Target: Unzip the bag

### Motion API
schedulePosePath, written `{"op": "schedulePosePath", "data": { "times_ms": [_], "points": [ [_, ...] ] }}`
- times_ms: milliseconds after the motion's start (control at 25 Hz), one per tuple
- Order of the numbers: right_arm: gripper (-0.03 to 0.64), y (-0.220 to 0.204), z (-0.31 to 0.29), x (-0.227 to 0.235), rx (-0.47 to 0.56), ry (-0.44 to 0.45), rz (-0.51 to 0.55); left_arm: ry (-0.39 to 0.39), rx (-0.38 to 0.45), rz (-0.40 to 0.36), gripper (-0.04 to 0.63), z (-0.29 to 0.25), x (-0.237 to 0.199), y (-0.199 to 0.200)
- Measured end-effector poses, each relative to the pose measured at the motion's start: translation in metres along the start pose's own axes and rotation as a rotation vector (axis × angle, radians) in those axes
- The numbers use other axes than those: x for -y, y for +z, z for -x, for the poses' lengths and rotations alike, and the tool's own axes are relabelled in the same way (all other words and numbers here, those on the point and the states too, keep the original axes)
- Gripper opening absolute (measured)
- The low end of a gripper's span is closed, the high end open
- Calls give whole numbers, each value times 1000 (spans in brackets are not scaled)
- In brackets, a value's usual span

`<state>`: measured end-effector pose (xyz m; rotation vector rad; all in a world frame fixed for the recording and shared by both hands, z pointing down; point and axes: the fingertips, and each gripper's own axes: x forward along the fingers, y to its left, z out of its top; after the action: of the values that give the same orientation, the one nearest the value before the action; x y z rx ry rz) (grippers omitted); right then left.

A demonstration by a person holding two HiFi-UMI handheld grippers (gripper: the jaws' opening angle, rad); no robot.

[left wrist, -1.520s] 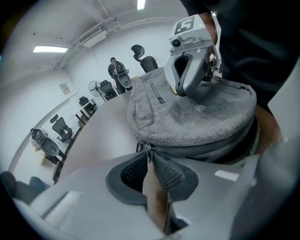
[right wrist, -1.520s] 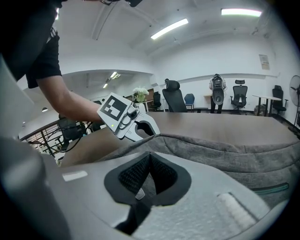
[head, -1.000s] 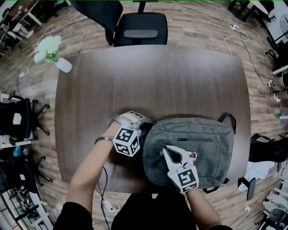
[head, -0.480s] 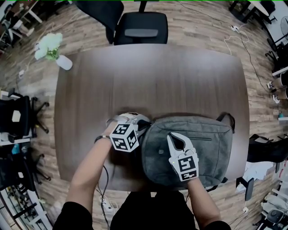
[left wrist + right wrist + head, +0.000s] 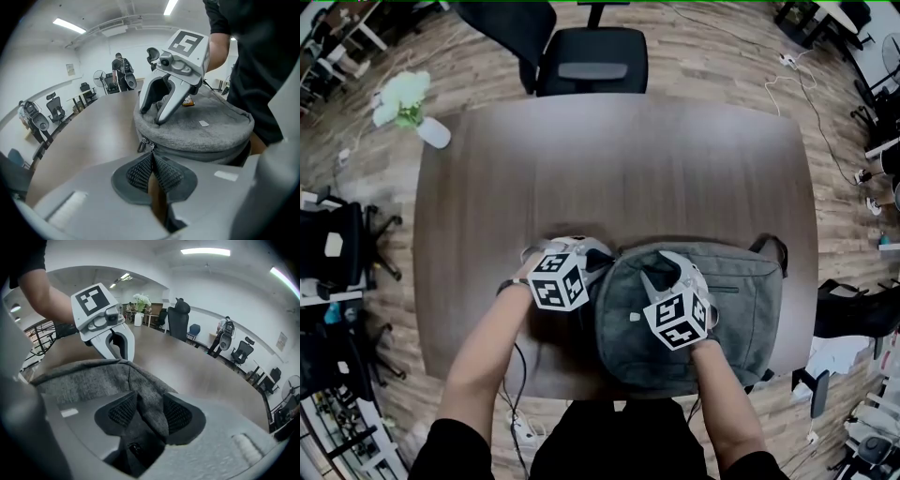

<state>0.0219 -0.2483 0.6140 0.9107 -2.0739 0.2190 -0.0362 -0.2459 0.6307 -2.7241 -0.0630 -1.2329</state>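
Grey bag (image 5: pixel 741 300) lies lengthwise on the bench (image 5: pixel 609 169), close to the person. Left tool (image 5: pixel 152 161) is pinched closed on the zip pull (image 5: pixel 141 145) at the bag's left end. Right tool (image 5: pixel 150 413), its jaws just opened, straddles a fabric fold on top without squeezing. The pull should likely travel rightward along the bag.

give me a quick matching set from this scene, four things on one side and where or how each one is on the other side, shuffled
Things:
1. bag
2. flower vase
3. office chair
4. left gripper

Place or state:
a. on the floor beyond the far edge of the table
b. jaws shut on the zipper pull
c. at the table's far left corner
d. lying grey and flat at the table's near edge

Pairs: 1-d, 2-c, 3-a, 4-b
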Motion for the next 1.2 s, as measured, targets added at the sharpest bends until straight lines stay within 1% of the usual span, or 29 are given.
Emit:
{"op": "schedulePosePath", "data": {
  "times_ms": [160,280,560,800,920,1000,1200],
  "points": [
    [176,-4,-5,-2,-2,32,-33,-94,-34,-43,20,4,8,0],
    [176,-5,-5,-2,-6,28,-34,-147,-57,-69,20,9,14,0],
    [175,-6,-8,-1,-18,26,-50,-191,-92,-84,21,27,33,-7],
    [175,-8,-11,1,-23,12,-57,-177,-123,-100,21,40,51,-9],
    [176,-10,-13,2,-28,2,-60,-176,-140,-115,21,46,67,-11],
    [173,-11,-13,1,-29,-3,-58,-177,-139,-110,21,49,79,-12],
    [167,-12,-16,2,-26,-6,-60,-135,-131,-84,21,49,94,-13]
  ]
}}
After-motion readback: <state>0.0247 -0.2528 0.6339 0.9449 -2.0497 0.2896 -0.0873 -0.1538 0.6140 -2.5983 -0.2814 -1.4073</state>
